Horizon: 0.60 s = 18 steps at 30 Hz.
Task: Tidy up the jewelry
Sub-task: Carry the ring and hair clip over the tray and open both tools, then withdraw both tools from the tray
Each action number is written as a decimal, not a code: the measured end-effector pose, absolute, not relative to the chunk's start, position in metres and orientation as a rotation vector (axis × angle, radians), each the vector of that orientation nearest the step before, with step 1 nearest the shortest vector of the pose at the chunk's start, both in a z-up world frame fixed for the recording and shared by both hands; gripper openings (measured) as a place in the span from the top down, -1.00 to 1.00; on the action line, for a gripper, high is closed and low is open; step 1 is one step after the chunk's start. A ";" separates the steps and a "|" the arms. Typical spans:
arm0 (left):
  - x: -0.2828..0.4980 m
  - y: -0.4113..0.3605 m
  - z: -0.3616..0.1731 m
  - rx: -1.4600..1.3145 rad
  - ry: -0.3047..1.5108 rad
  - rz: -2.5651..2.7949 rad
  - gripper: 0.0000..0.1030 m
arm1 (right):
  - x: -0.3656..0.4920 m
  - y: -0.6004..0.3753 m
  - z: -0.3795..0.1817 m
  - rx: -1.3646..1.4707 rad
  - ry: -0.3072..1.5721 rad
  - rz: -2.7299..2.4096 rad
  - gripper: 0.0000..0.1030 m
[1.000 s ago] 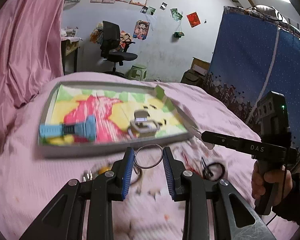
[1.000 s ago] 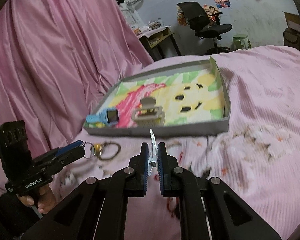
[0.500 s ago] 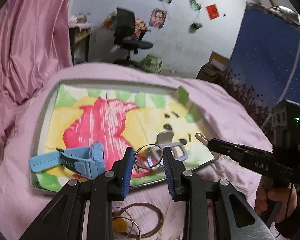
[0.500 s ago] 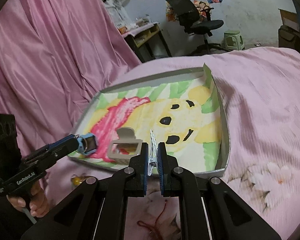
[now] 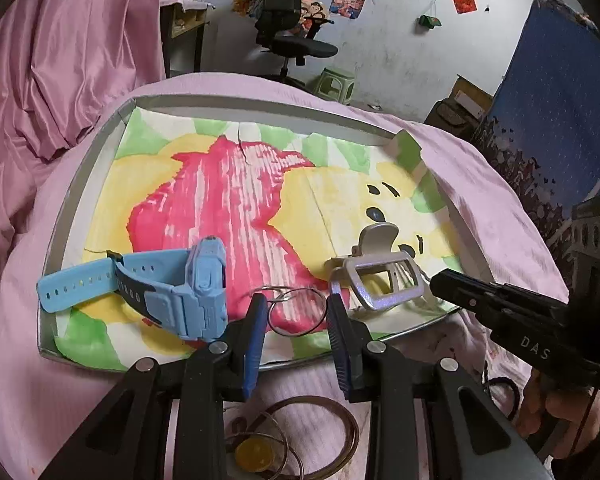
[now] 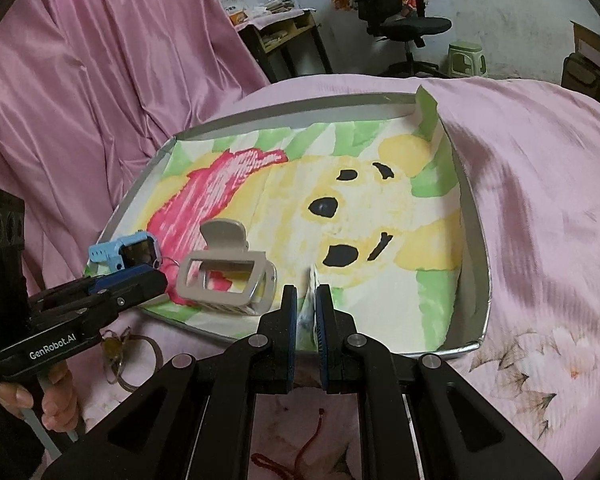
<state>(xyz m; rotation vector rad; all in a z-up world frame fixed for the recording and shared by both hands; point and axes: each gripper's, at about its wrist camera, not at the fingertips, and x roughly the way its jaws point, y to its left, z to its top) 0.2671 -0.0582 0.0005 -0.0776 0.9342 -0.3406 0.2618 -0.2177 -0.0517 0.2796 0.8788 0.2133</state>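
A grey tray (image 5: 84,168) lined with a cartoon drawing lies on the pink bed; it also shows in the right wrist view (image 6: 470,216). In it lie a blue watch (image 5: 180,284) and a silver hair claw (image 5: 380,276). My left gripper (image 5: 298,312) is shut on a thin metal ring (image 5: 298,312) and holds it over the tray's near edge, between watch and claw. My right gripper (image 6: 306,300) is shut on a small pale clip (image 6: 309,300) above the tray's near edge, right of the claw (image 6: 224,268).
Loose bangles and a yellow charm (image 5: 284,440) lie on the bedspread in front of the tray, with a black hair tie (image 5: 500,396) to the right and a red cord (image 6: 300,452). A pink curtain (image 6: 80,100) hangs at left. An office chair (image 5: 288,28) stands beyond.
Both grippers have moved forward from above the bedspread to over the tray's near edge, each still holding its piece. The tray now fills much more of both views.
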 end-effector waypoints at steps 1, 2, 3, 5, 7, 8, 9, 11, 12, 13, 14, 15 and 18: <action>0.266 -0.058 0.001 -0.073 0.931 -0.341 0.44 | 0.260 -0.217 -0.051 0.275 0.876 0.214 0.83; 0.264 -0.058 0.002 -0.071 0.926 -0.343 0.43 | 0.259 -0.217 -0.051 0.270 0.872 0.216 0.83; 0.264 -0.057 0.003 -0.073 0.921 -0.345 0.42 | 0.258 -0.216 -0.050 0.261 0.866 0.215 0.81; 0.258 -0.053 0.006 -0.091 0.900 -0.349 0.31 | 0.252 -0.216 -0.046 0.245 0.839 0.205 0.74; 0.251 -0.049 0.010 -0.110 0.868 -0.351 0.06 | 0.245 -0.218 -0.040 0.247 0.797 0.196 0.54; 0.249 -0.047 0.012 -0.117 0.853 -0.356 0.02 | 0.240 -0.219 -0.037 0.248 0.774 0.190 0.39; 0.243 -0.045 0.015 -0.124 0.825 -0.357 -0.02 | 0.236 -0.221 -0.034 0.248 0.754 0.186 0.31; 0.235 -0.043 0.019 -0.125 0.788 -0.353 -0.05 | 0.228 -0.223 -0.029 0.239 0.715 0.173 0.27; 0.231 -0.042 0.021 -0.119 0.771 -0.347 -0.14 | 0.221 -0.223 -0.026 0.232 0.691 0.164 0.19; 0.224 -0.041 0.023 -0.109 0.744 -0.335 -0.27 | 0.217 -0.224 -0.024 0.228 0.672 0.156 0.14; 0.219 -0.039 0.024 -0.105 0.717 -0.326 -0.32 | 0.209 -0.225 -0.021 0.227 0.644 0.147 0.02; 0.212 -0.036 0.026 -0.103 0.687 -0.319 -0.38 | 0.202 -0.227 -0.019 0.226 0.619 0.136 -0.09; 0.197 -0.028 0.028 -0.102 0.631 -0.301 -0.46 | 0.184 -0.228 -0.013 0.216 0.556 0.100 -0.29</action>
